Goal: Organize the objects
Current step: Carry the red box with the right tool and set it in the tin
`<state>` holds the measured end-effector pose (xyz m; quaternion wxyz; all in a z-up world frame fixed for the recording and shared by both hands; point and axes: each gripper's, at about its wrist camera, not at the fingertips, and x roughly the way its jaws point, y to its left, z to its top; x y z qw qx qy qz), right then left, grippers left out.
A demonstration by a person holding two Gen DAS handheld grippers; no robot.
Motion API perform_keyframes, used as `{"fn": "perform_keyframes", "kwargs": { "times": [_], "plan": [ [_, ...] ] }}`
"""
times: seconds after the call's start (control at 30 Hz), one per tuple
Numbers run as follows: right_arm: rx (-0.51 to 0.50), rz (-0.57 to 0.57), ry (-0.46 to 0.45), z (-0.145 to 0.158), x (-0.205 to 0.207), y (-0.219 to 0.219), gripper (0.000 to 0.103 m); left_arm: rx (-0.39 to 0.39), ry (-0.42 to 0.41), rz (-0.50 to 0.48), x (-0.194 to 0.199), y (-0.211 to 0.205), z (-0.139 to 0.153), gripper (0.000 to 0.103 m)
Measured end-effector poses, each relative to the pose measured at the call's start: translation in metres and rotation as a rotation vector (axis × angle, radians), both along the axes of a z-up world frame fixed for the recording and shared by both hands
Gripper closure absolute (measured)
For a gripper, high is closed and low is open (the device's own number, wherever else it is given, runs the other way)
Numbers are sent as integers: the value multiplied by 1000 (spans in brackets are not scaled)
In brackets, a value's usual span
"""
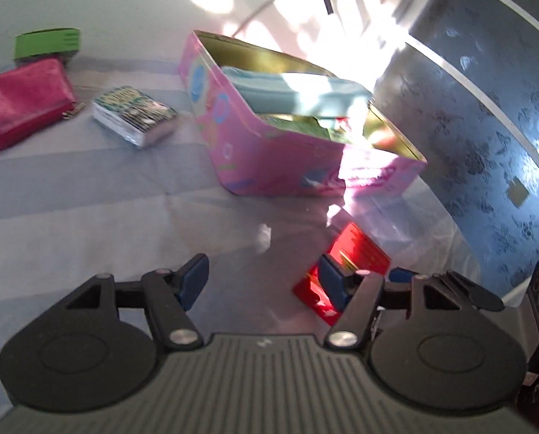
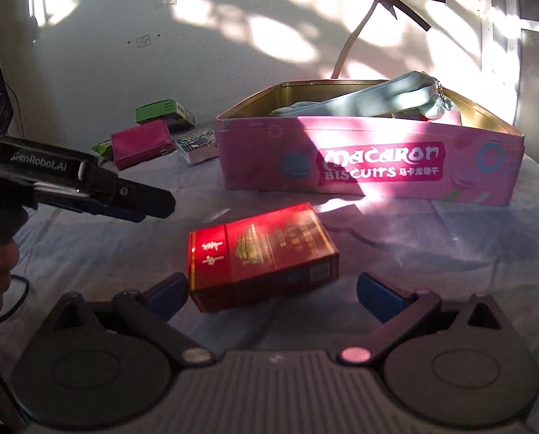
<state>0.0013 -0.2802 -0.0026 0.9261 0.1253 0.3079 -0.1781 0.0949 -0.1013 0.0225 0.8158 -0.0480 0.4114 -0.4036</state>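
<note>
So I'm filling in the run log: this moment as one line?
right gripper: open around red box | left gripper: open, empty | pink tin: holds blue pouch

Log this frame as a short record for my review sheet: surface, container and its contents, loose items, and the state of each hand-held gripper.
surface: pale blue cloth
container: pink biscuit tin, lid off
in tin: light blue pouch; other contents unclear
nearest loose item: red box, lying flat in front of the tin
other loose items: magenta wallet, green box, tissue pack, left of the tin
right hand-held gripper: open, straddling the red box, not pressing it
left hand-held gripper: open, empty
</note>
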Motion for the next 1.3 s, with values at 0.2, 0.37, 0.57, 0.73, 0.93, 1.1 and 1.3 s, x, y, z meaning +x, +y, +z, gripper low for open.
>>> {"fn": "perform_keyframes", "kwargs": {
  "times": [0.2, 0.37, 0.57, 0.73, 0.93, 1.1, 1.3],
  "plan": [
    [-21, 46, -23, -5, -12, -8, 0, 41, 89, -73, -10, -33, -7, 35],
    [-78, 123, -10, -2, 4, -12, 0, 72, 78, -60, -13, -43, -5, 35],
    [-54, 180, -8, -4, 22, -16, 11, 87, 61, -57, -7, -53, 4, 43],
    [-63, 135, -172, 39, 6, -28, 10, 18, -90, -122, -9, -61, 62, 44],
    [60, 16, -199, 76, 32, -107, 10, 36, -183, -176, 35, -131, 90, 44],
    [175, -30, -58, 68, 69, -173, 10, 26, -29, -172, 92, -168, 72, 44],
    [214, -17, 73, 57, 118, -205, 10, 23, 21, -92, 137, -182, 56, 39]
  ]
}}
